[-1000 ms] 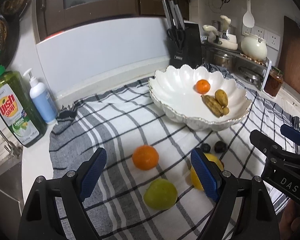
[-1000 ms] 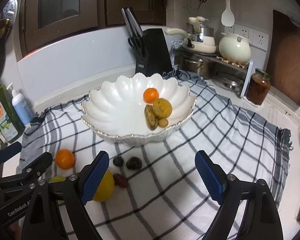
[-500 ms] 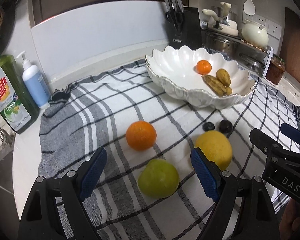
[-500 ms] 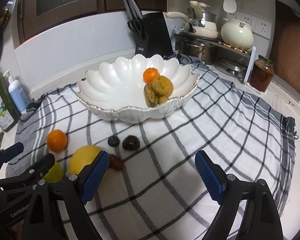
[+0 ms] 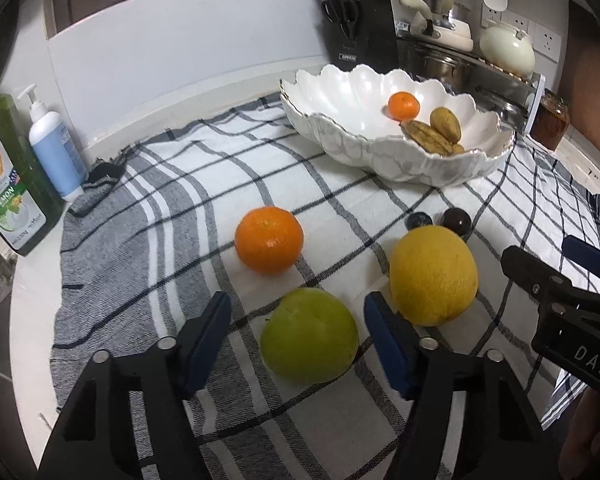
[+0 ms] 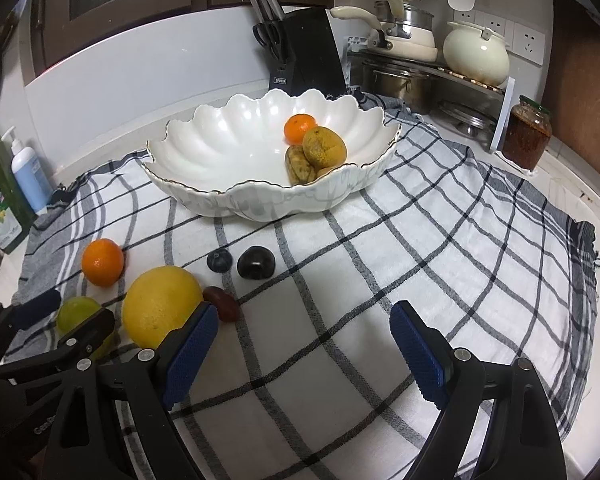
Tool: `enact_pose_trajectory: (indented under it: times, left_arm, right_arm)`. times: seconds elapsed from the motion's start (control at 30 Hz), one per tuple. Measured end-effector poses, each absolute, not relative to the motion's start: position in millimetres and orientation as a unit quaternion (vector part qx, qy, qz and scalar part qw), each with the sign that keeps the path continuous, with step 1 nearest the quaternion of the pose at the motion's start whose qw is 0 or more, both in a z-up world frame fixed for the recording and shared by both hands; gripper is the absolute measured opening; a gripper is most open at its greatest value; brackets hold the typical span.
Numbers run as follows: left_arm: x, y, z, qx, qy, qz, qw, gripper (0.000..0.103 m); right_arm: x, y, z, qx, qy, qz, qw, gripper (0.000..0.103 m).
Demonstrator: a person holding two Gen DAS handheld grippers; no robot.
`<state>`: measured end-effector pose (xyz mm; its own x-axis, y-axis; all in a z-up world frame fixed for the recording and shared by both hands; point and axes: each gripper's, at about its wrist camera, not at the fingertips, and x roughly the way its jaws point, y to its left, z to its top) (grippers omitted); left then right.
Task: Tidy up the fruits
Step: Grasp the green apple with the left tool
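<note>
A green apple (image 5: 308, 340) lies on the checked cloth between the fingers of my left gripper (image 5: 296, 312). Its jaws are closing, and a gap still shows on each side of the fruit. Beyond it lie an orange (image 5: 269, 239) and a large yellow citrus (image 5: 434, 276), with two dark plums (image 5: 456, 220) behind. My right gripper (image 6: 304, 316) hangs open over bare cloth, its left finger beside the yellow citrus (image 6: 160, 306) and a small reddish fruit (image 6: 222, 308). The white scalloped bowl (image 6: 228, 136) holds a small orange (image 6: 300, 128) and brownish fruits.
The cloth (image 6: 440, 240) covers most of the counter. A green dish soap bottle (image 5: 4, 176) and a pump bottle (image 5: 54, 148) stand at the left edge. A knife block (image 6: 304, 52), pots (image 6: 400, 76), a kettle (image 6: 476, 52) and a jar (image 6: 526, 136) line the back.
Both grippers have come down toward the cloth. The left jaws have narrowed around the green apple, which now lies between the fingers. The right jaws keep the same width.
</note>
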<state>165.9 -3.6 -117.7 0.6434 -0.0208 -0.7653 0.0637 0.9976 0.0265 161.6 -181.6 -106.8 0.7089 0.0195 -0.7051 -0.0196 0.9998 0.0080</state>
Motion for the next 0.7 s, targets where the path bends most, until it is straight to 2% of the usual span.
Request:
enact_pose_trajectory:
  times: [0.17,0.23,0.7]
  left_arm:
    - [168.0,-6.0,-124.8,0.027,0.429,-0.029,0.902,0.057]
    - [168.7,-6.9,-126.8,0.027,0.432,-0.032,0.901,0.048]
    - [163.7,-2.9,-123.7,0.017,0.43,-0.033,0.902,0.048]
  right_arm:
    - [162.2,-182.6,-109.4,-0.002,0.384,0.01,0.923,0.088]
    - [162.8,-182.7,-109.5,-0.002,0.385,0.01,0.923,0.088]
    - [160.1,-181.2,-106.0,-0.001,0.382,0.021,0.924,0.088]
